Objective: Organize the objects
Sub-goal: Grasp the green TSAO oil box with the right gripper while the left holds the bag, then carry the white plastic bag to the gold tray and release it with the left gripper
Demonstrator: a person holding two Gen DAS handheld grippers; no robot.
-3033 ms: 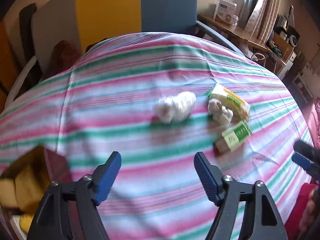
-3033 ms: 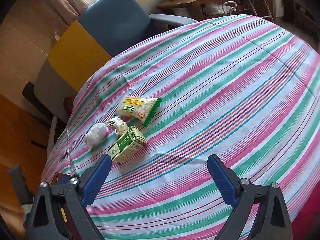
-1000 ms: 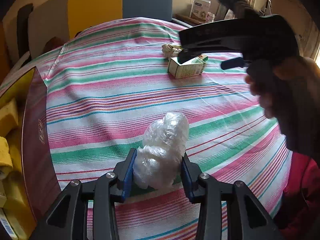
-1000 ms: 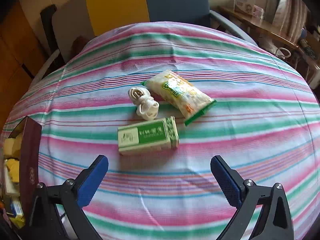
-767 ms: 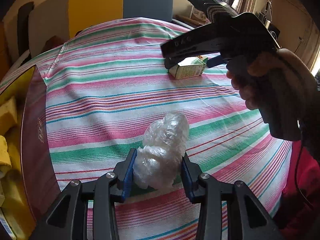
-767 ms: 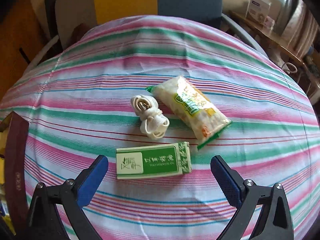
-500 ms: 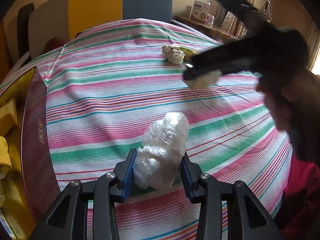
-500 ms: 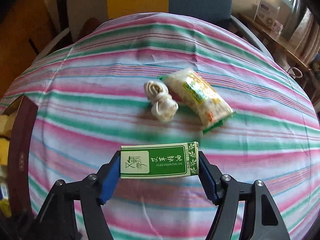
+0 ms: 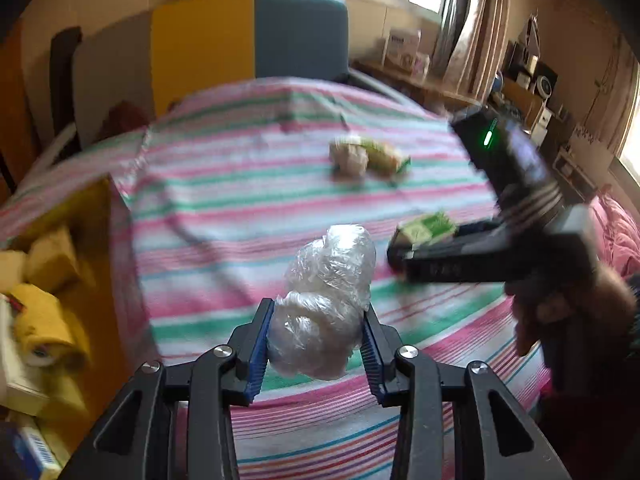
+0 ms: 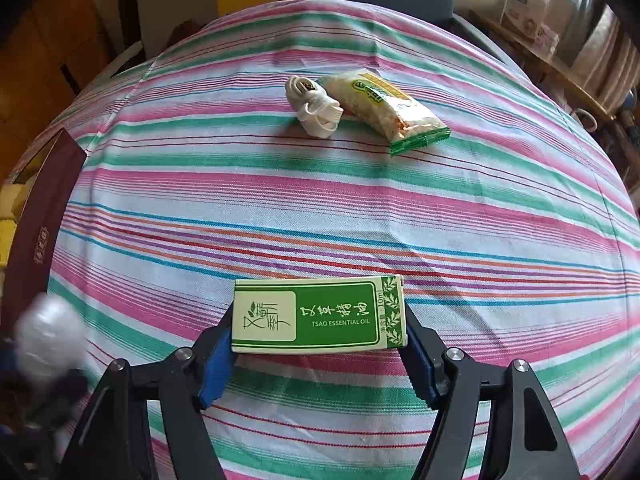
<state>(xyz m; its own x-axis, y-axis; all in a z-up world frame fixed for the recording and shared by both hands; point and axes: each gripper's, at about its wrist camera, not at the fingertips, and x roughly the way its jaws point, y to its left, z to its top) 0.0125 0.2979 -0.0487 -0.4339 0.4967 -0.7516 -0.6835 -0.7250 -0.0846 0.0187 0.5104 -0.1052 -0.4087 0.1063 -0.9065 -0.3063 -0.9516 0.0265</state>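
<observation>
A crumpled clear plastic bag (image 9: 328, 280) is clamped in my left gripper (image 9: 317, 309) and hangs above the striped tablecloth (image 9: 224, 208); the jaws are closing slightly tighter on it. My right gripper (image 10: 318, 330) is shut on a green and cream essential oil box (image 10: 320, 314), gripped at its two short ends and held above the cloth. In the left wrist view, the same box (image 9: 426, 230) and the right gripper (image 9: 404, 258) are to the right of the bag, held by a person's hand (image 9: 560, 312). The bag (image 10: 50, 336) appears blurred at the lower left of the right wrist view.
A coiled white cord (image 10: 314, 110) and a green-edged snack packet (image 10: 384, 110) lie together further back on the table. An open dark red box (image 10: 44, 216) holding yellow items (image 9: 44, 280) stands at the table's left edge. A blue chair (image 9: 300, 32) stands behind the table.
My right gripper shut on the green box and carried it off the cloth toward the near side. My left gripper rose with the plastic bag.
</observation>
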